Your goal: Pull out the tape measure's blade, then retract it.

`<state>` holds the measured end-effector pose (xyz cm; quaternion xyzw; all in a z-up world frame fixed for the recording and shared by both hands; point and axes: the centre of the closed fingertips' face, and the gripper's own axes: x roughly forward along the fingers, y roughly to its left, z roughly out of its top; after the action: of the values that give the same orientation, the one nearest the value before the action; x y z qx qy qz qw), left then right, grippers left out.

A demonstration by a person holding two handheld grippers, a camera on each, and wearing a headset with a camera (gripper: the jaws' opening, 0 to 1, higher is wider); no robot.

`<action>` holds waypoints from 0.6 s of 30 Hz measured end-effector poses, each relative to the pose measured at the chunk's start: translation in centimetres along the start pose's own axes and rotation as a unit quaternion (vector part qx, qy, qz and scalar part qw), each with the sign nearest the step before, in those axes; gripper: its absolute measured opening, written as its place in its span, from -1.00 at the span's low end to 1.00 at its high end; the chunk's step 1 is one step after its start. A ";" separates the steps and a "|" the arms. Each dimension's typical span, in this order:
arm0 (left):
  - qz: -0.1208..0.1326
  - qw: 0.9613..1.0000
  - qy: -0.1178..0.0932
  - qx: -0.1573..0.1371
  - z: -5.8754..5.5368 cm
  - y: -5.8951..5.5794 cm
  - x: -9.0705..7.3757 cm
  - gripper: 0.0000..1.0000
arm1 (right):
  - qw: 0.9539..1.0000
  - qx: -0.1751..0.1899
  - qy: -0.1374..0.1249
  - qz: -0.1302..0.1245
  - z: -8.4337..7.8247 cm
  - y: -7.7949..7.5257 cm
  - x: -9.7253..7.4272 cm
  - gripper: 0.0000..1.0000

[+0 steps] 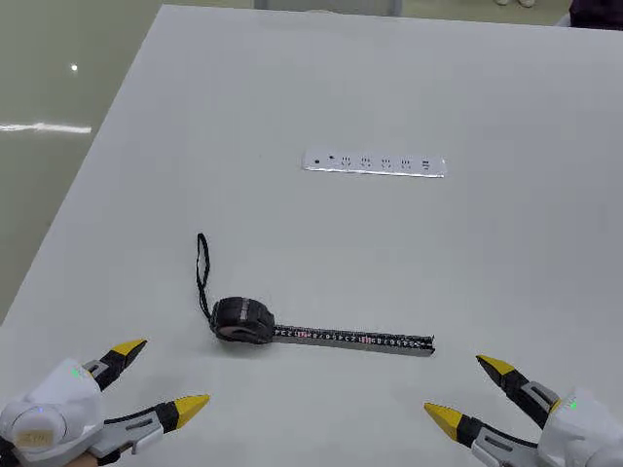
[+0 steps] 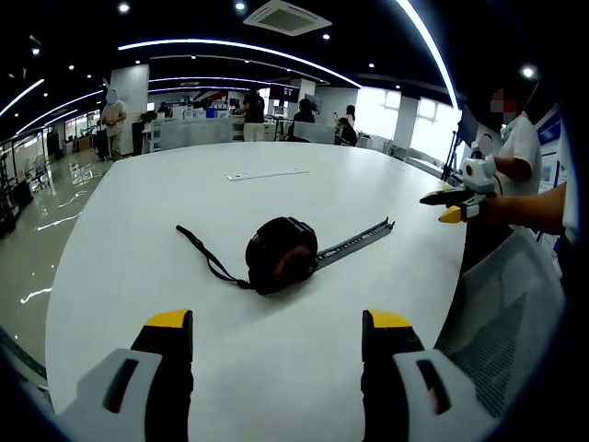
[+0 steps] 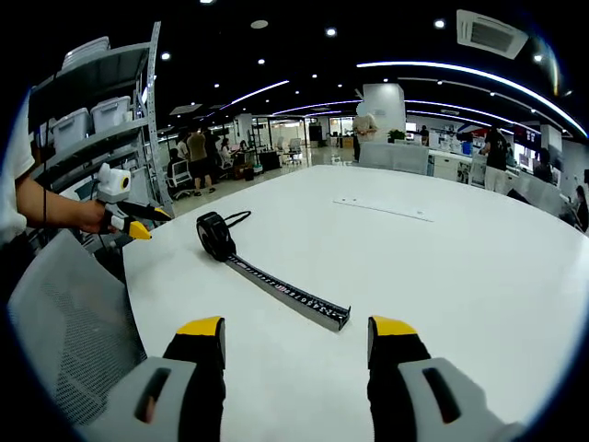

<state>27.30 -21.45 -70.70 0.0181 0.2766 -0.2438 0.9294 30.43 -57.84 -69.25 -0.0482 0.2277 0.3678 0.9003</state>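
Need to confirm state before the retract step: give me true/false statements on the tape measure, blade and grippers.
1. The blade is out of the tape measure, flat on the table. True.
2. The left gripper is shut on the tape measure. False: it is open, apart from it.
3. The right gripper is open, short of the blade's tip. True.
4. The strap is hooked over the power strip. False: it lies by the tape measure; the power strip sits farther back.
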 end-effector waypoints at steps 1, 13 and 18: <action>0.002 1.000 0.000 -0.001 0.0 0.0 -0.2 0.47 | 1.000 0.002 -0.001 -0.001 -0.1 0.0 -0.2 0.26; 0.009 1.000 -0.002 -0.003 -0.6 -0.7 -1.1 0.48 | 1.000 0.007 -0.008 -0.018 -0.9 0.2 -1.9 0.30; 0.007 1.000 -0.008 -0.003 -0.3 -1.1 -1.1 0.48 | 1.000 0.008 -0.006 -0.020 -1.4 0.4 -2.3 0.30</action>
<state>25.84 -21.89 -70.32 0.0153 0.2697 -0.2366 0.9333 28.19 -59.39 -69.41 -0.0431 0.2240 0.3486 0.9091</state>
